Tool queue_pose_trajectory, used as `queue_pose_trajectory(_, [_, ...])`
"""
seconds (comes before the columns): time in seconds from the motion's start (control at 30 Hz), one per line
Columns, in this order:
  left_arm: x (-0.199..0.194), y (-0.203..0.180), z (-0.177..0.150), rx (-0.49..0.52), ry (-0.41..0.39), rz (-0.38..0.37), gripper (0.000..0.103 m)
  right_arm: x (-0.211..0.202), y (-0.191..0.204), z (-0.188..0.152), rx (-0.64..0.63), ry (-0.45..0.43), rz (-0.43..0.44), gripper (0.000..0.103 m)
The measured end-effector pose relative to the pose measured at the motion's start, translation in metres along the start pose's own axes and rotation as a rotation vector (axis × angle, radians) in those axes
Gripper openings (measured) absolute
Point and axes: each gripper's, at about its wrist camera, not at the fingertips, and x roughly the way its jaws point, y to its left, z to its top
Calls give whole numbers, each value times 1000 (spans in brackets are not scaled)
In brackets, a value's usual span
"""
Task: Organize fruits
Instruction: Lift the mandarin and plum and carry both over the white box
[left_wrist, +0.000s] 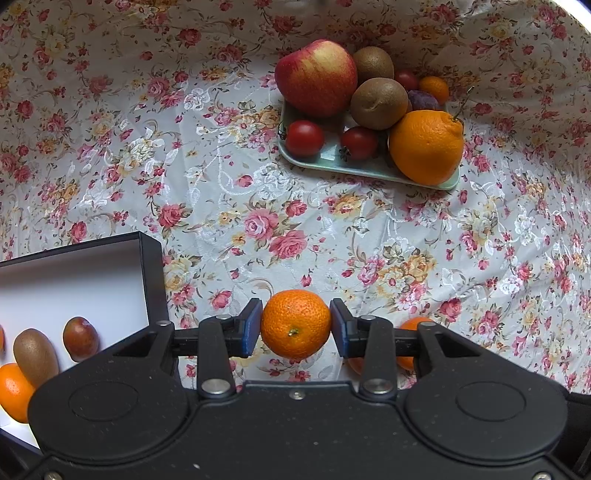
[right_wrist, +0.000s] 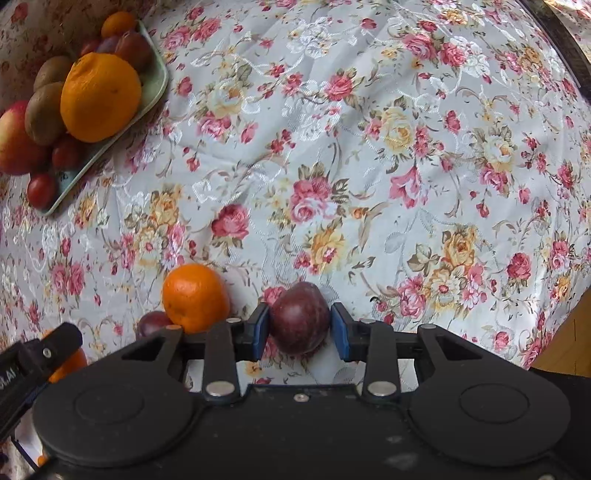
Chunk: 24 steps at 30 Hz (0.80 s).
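L gripper (left_wrist: 295, 325) pinching mandarin (left_wrist: 295, 323) btwn blue pads, held over cloth (left_wrist: 258, 192). R gripper (right_wrist: 300, 323) clamped on plum (right_wrist: 300, 317), same way. Box (left_wrist: 74, 280) just left of L gripper, near, already holding plum, kiwi, orange; so L closer, short move left. Tray (left_wrist: 369, 168) w/ remaining fruit ahead, well apart. Mandarin round, no long axis to align.

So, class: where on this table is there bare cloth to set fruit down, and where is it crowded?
Free: the floral tablecloth between the pale green tray and the black white-lined box, and the wide stretch right of the tray. Crowded: the tray itself, heaped with fruit.
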Motion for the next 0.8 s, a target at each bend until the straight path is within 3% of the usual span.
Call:
queue_pose_trajectory(0.27, [-2,-1,-1,3,-4,0,48,-1,0,1,-24,16,-16,35])
queue_pose_trajectory(0.43, [-8,0,-3,0,-13,2,47,-16,7,-12,-83,-125,-50,34])
queue_pose_trajectory(0.8, [-28,14,-19,-37,-52,6,47,-56,4,-25,-42,-198,124,34])
